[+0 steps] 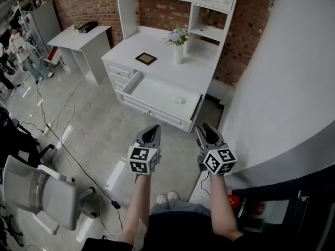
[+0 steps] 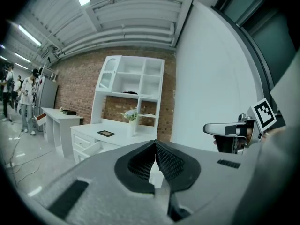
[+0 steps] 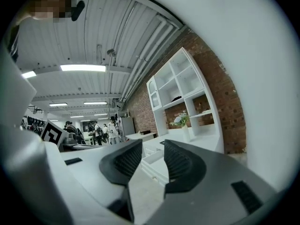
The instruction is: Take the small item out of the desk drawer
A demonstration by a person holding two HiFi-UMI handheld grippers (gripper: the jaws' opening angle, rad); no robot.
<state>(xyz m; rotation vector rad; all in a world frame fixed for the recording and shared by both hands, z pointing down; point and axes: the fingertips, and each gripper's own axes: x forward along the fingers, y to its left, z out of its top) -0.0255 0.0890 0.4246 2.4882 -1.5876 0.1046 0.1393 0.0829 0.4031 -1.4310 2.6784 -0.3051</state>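
My left gripper has its jaws pressed together. The ribbed pads meet at the tips with nothing between them. My right gripper has its jaws apart, with a clear gap between the pads. Through that gap I see only floor and distant furniture (so it holds nothing). Both grippers point about level toward the white desk, side by side. They are well short of it, with bare grey floor between them and its front.

The desk's wide drawer is pulled out toward me. The small item lies on the drawer's bottom toward the right end. It is pale and roundish, and too small for me to tell what it is. Neither gripper is near it.

On the desktop a dark picture frame lies flat. To its right a white vase of flowers stands upright below the hutch shelves. A brick wall runs behind the furniture, and a curved white wall rises close on my right. Off to the left, a second white table carries a dark box. A grey chair sits low beside my left arm, and a person stands at the far left edge.
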